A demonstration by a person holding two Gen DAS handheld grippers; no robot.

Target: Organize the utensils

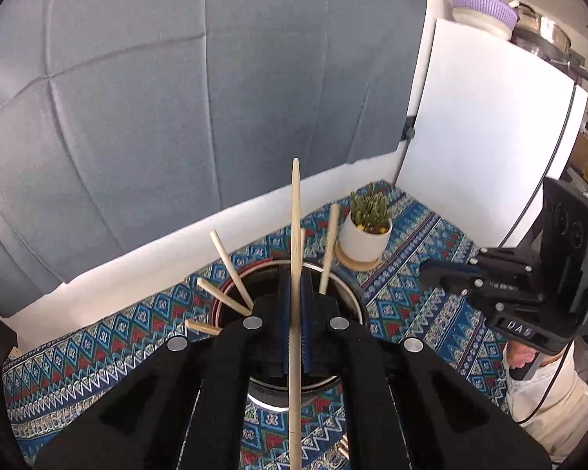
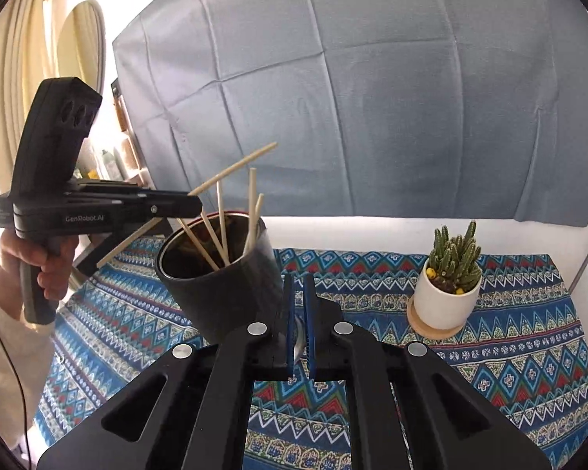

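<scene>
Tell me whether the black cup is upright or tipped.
Tipped: the black cup leans away from the cactus pot, with the right gripper shut on its rim.

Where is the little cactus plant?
In the right wrist view, the cactus sits in a white pot on the patterned tablecloth, right of the black cup, near the white wall.

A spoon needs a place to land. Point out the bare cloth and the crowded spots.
Bare tablecloth: the stretch in front of the cactus pot, out to the right edge, and the strip between that pot and the black cup. Crowded: the cup's mouth, where chopsticks splay outward and the left tongs hover with another.
</scene>
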